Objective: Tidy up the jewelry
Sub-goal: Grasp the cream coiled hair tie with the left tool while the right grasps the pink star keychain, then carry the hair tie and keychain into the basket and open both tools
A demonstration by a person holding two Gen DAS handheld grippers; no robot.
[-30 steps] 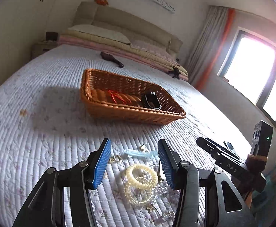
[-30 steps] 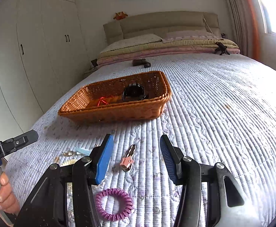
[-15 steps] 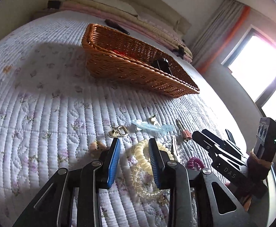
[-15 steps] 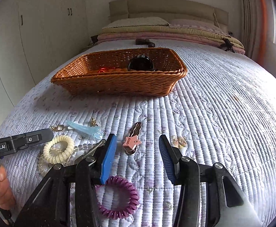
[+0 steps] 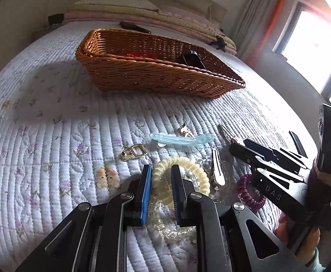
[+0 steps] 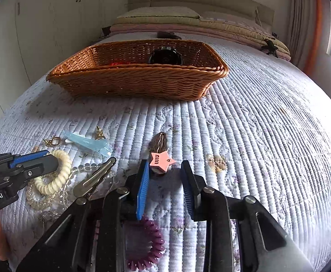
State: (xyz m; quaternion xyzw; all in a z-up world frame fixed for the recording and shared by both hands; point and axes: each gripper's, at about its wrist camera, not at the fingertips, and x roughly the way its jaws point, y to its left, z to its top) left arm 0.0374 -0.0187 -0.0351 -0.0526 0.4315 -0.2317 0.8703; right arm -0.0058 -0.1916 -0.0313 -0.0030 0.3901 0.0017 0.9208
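Observation:
On the quilt, my left gripper (image 5: pixel 160 178) has its jaws closing around the left side of a cream spiral hair tie (image 5: pixel 197 172). The coil lies between the blue pads, and a thin gap still shows on the right. The jaws of my right gripper (image 6: pixel 165 173) are also closing. A pink star hair clip (image 6: pixel 162 161) lies just ahead of the tips, untouched. A wicker basket (image 5: pixel 156 77) farther up the bed holds a black watch (image 6: pixel 165 56) and something red (image 5: pixel 132 55).
Around the grippers lie a pale blue clip (image 5: pixel 181 139), a gold clasp (image 5: pixel 136 151), a gold earring (image 6: pixel 99 133), a silver clip (image 6: pixel 95 179), a clear bead bracelet (image 5: pixel 172 229) and a purple spiral tie (image 6: pixel 147 247). Pillows and a headboard stand beyond the basket.
Both grippers have sunk toward the quilt and tipped downward. The left jaws narrowed around the cream tie's side. The right jaws narrowed as they came up to the pink star clip.

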